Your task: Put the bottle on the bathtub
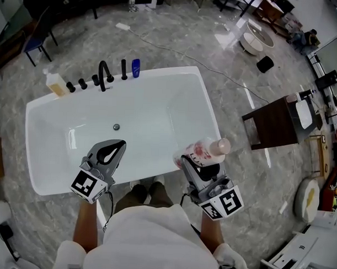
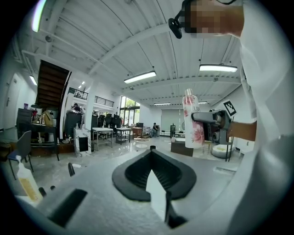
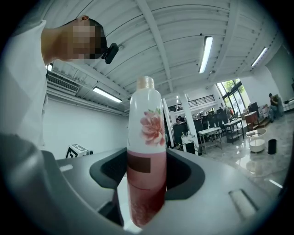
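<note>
A white bottle (image 1: 205, 151) with a pink flower print, a pink lower half and a pale cap is held in my right gripper (image 1: 194, 159), which is shut on its lower body. It hangs tilted over the near right corner of the white bathtub (image 1: 42, 107). In the right gripper view the bottle (image 3: 146, 151) stands between the jaws of the right gripper (image 3: 147, 160). My left gripper (image 1: 118, 144) hovers over the tub's near side, shut and empty. In the left gripper view its tips (image 2: 152, 148) meet, and the bottle (image 2: 190, 120) shows to the right.
On the tub's far rim stand a black faucet (image 1: 104, 75) with black knobs, a blue bottle (image 1: 136, 68) and a yellowish soap bottle (image 1: 56, 83). The drain (image 1: 117, 126) lies in the basin. A dark wooden stool (image 1: 276, 123) stands to the right on the marble floor.
</note>
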A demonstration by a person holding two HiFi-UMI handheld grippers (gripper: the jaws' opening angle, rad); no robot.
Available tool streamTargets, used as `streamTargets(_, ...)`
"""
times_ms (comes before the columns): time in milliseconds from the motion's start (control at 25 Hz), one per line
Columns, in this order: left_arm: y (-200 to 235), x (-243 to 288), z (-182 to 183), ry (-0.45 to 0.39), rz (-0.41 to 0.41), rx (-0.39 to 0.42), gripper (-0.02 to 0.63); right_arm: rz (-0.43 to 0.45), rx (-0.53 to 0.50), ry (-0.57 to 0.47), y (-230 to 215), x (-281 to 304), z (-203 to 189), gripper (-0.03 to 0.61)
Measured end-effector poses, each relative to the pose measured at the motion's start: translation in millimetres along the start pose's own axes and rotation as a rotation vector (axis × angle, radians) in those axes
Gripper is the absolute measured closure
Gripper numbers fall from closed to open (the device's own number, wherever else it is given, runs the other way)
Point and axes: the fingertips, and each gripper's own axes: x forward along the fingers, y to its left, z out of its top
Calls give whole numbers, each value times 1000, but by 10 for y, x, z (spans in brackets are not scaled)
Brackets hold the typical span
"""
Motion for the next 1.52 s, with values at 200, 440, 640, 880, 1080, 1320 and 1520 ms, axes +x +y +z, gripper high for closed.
streamTargets(200,65,234,29,6,36,-13,612,43,-15,14,-282,186,48,330)
streamTargets(440,88,475,38,10,48,-25,612,77,-36,19,-549,370,107,330)
streamTargets(640,200,696,-135,26,38,-60,611,80,-66,35,-859,645,29,330)
streamTargets(880,430,1162,-563,50,28,-113,612,102,-123,57,-1330,1165,-240,330)
streamTargets(1080,739,1605,-877,48,36,-124,612,106,-108,83,-1705,1604,-745,330)
streamTargets(1320,1212,2141,-1364,49,58,-62,612,116,-121,94,-2178,2260,-1494,331)
streamTargets(1520,1366,2547,-1923,29,44,-54,611,111,-149,105,-2617,2704,-2155,331)
